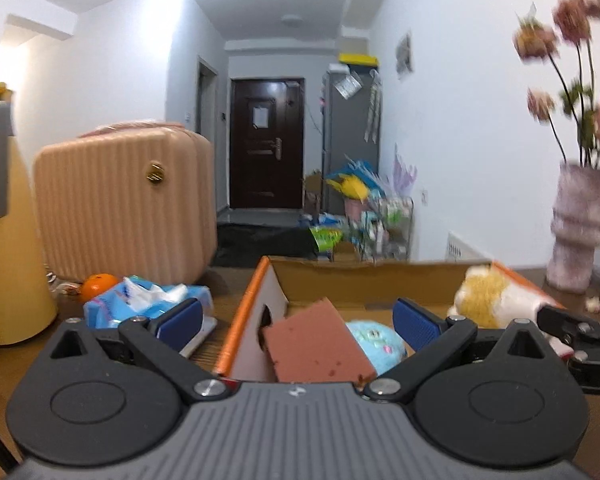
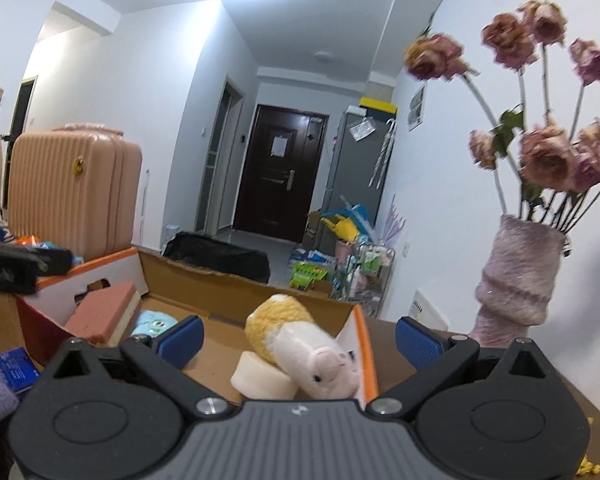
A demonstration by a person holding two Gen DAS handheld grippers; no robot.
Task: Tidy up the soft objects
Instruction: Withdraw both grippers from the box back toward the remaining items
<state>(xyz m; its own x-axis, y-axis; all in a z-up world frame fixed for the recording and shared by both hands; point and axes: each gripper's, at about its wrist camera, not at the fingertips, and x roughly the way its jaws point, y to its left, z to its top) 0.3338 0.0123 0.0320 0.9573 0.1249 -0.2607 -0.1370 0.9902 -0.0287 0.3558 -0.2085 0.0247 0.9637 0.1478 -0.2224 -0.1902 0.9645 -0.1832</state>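
Observation:
An open cardboard box [image 1: 276, 300] with orange edges stands on the wooden table; it also shows in the right wrist view [image 2: 220, 300]. Inside lie a brown sponge block [image 1: 320, 344] [image 2: 100, 316], a light blue plush [image 1: 376, 342] [image 2: 154, 322], a yellow and white pig plush [image 1: 496, 300] [image 2: 304, 344] and a white foam piece [image 2: 260, 378]. My left gripper [image 1: 298, 322] is open and empty above the box's left wall. My right gripper [image 2: 298, 338] is open and empty, with the pig plush lying free between its fingers.
A blue tissue pack [image 1: 148, 300] and an orange [image 1: 100, 284] lie left of the box. A pink suitcase [image 1: 124, 200] and a yellow bottle [image 1: 8, 220] stand behind them. A vase of dried roses [image 2: 520, 272] stands at the right.

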